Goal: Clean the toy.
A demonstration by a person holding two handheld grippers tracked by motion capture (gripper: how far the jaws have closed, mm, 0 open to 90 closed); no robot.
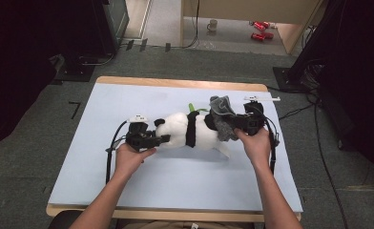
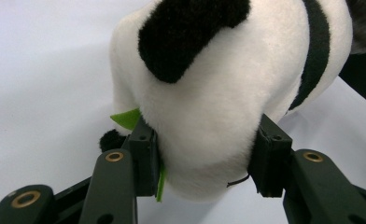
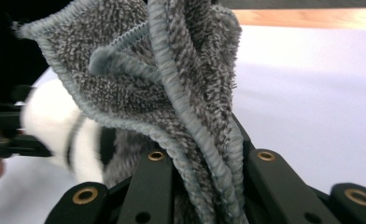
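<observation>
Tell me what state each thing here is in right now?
Panda plush toy: lying on its side on the table, head clamped.
Grey cloth: bunched up, pinched, draped against the panda's rear.
Left gripper: fingers pressing both sides of the panda's head.
Right gripper: shut on the cloth.
Green leaf: caught beside one finger.

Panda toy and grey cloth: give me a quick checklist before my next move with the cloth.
1. Left gripper clamps the panda toy at its head end: ok.
2. Right gripper shut on the grey cloth: ok, bunched between the jaws.
3. Cloth reaches the panda: ok, it lies against the toy's rear end in the high view.
4. Panda rests on the pale blue mat: ok.
5. Green leaf beside the left gripper's jaw, possibly pinched: cannot tell.
</observation>
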